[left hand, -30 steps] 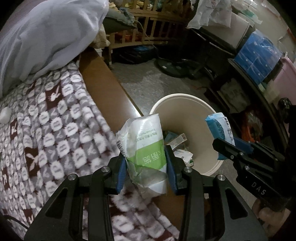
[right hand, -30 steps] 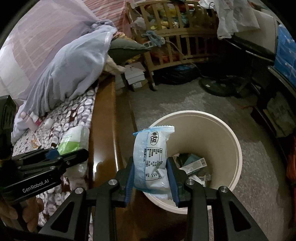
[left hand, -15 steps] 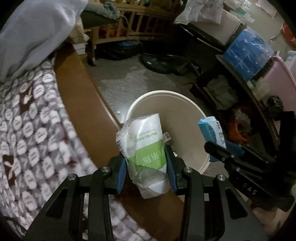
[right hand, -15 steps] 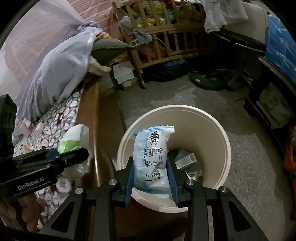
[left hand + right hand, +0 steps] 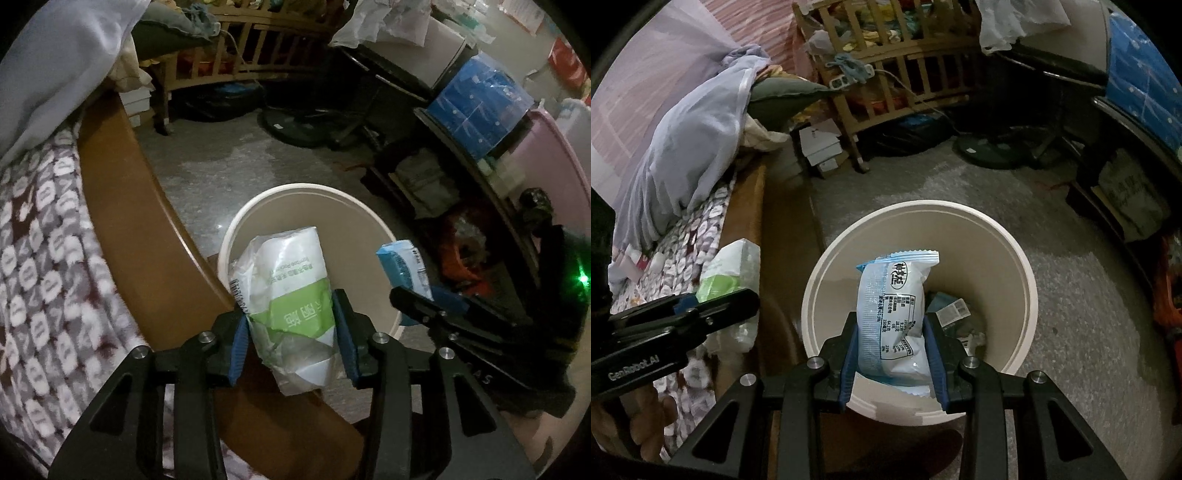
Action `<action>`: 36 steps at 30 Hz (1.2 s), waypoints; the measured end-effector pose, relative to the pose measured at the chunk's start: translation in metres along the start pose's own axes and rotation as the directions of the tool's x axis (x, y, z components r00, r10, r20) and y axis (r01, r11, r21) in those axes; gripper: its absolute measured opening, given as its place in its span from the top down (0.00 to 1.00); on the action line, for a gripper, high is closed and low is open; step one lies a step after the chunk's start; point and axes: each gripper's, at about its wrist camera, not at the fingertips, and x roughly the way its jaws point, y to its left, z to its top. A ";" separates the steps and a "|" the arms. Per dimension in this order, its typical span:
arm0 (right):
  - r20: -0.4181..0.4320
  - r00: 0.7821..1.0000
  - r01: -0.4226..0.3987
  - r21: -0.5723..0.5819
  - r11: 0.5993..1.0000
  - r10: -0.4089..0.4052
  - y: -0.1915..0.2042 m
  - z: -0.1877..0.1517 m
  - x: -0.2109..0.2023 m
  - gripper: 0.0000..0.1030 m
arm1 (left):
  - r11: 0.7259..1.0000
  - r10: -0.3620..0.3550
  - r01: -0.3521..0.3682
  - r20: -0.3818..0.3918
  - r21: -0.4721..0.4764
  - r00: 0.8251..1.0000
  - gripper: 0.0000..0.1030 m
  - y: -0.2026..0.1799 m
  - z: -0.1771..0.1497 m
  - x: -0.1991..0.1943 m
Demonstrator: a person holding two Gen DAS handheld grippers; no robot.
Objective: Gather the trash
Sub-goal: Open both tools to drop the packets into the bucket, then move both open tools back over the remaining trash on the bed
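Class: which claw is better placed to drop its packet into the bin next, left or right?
Right. The right claw holds its blue packet over the open bin. The left claw, whose jaws have just been opening with the green pack between them, sits short of the rim.

Crumpled green-white packet [image 5: 291,310] and upright blue-white wrapper [image 5: 897,317] above cream bin [image 5: 1015,266] with scraps.
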 end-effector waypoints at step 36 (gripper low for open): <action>-0.006 1.000 -0.008 -0.101 0.995 0.008 0.084 -0.002 0.002 0.50 | 0.962 0.242 -0.227 0.087 -0.150 0.966 0.42 0.092 -0.043 -0.078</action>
